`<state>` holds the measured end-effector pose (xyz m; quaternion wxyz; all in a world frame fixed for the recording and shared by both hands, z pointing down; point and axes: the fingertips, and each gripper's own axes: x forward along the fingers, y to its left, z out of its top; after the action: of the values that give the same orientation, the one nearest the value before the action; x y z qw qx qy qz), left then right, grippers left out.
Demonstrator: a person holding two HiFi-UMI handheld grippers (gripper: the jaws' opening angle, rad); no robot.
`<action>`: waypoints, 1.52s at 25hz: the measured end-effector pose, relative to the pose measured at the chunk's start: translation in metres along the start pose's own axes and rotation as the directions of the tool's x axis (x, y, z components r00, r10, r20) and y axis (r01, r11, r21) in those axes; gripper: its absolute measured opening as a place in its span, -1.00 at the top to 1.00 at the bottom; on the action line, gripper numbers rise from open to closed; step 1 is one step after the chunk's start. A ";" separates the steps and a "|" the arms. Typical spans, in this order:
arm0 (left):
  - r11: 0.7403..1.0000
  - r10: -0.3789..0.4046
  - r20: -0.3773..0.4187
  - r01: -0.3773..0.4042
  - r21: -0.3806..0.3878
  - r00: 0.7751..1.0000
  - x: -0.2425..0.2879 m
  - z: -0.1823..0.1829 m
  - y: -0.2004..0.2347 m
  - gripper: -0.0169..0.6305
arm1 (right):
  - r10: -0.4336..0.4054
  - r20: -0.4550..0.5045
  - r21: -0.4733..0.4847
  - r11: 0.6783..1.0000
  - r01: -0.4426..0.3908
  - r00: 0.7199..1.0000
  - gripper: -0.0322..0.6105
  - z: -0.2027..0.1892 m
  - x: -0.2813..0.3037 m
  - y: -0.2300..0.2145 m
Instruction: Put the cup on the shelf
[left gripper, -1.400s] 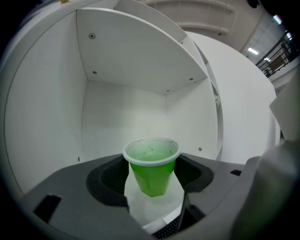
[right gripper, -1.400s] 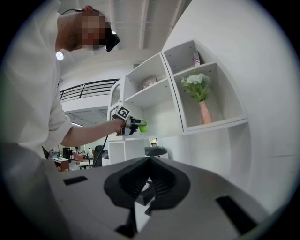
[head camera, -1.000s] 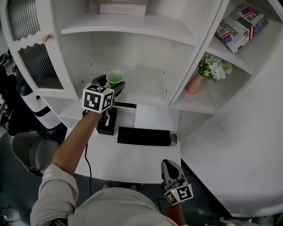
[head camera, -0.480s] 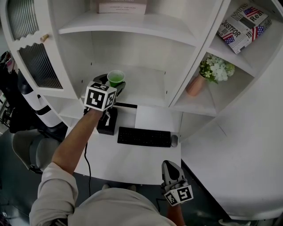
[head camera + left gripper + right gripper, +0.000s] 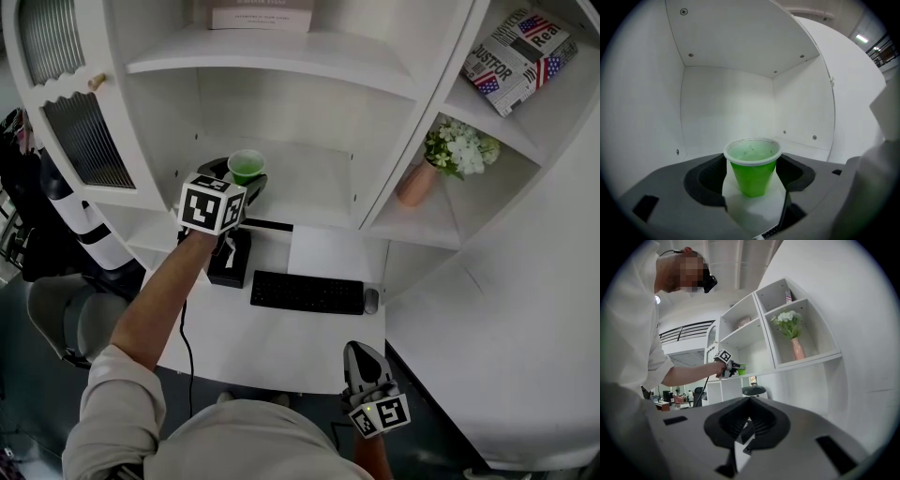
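Green plastic cup point(image 5: 247, 167) stands upright on the floor of the white shelf compartment point(image 5: 309, 183), upper left of centre in the head view. In the left gripper view it sits low centre, its base on the white board.

Left gripper point(image 5: 242, 180): tongs wide, one jaw on each side of the cup. Slivers of white show between the pads and the cup's wall, so the pads do not appear to press on it. The jaws have just been opening, with the cup between them.

Against the head view of a second ago, the cup is at the same spot and has not tipped.

Judgement: the cup is placed and released. What remains is to draw the left gripper straight back without clipping the rim, which sits close to both pads.

Right gripper point(image 5: 362, 352): bottom centre of the head view, below the white desk point(image 5: 281, 342), tongs together, nothing between them, idle.
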<state>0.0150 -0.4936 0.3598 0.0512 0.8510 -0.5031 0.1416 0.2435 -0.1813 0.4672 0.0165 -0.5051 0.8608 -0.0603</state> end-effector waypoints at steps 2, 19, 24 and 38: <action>1.000 -0.003 0.007 0.003 -0.007 1.000 -0.001 0.000 0.000 -0.09 | 0.002 0.001 -0.001 1.000 -0.002 1.000 0.89 0.001 0.001 0.001; 0.999 -0.010 0.070 0.012 -0.032 0.997 -0.026 0.001 -0.001 -0.17 | 0.020 0.006 -0.024 1.000 -0.020 1.000 0.89 0.008 0.006 0.016; 0.999 -0.004 0.125 0.010 -0.048 0.992 -0.053 0.001 -0.005 -0.05 | 0.030 0.014 -0.039 0.999 -0.030 0.999 0.89 0.014 0.009 0.021; 0.999 -0.049 0.225 0.052 -0.007 0.973 -0.145 -0.015 -0.035 0.43 | 0.077 0.021 -0.078 0.994 -0.075 0.997 0.89 0.028 0.023 0.046</action>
<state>-0.0231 -0.3506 0.3332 0.0031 0.8738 -0.4846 0.0397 0.1954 -0.1815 0.4349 0.0095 -0.4730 0.8808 -0.0203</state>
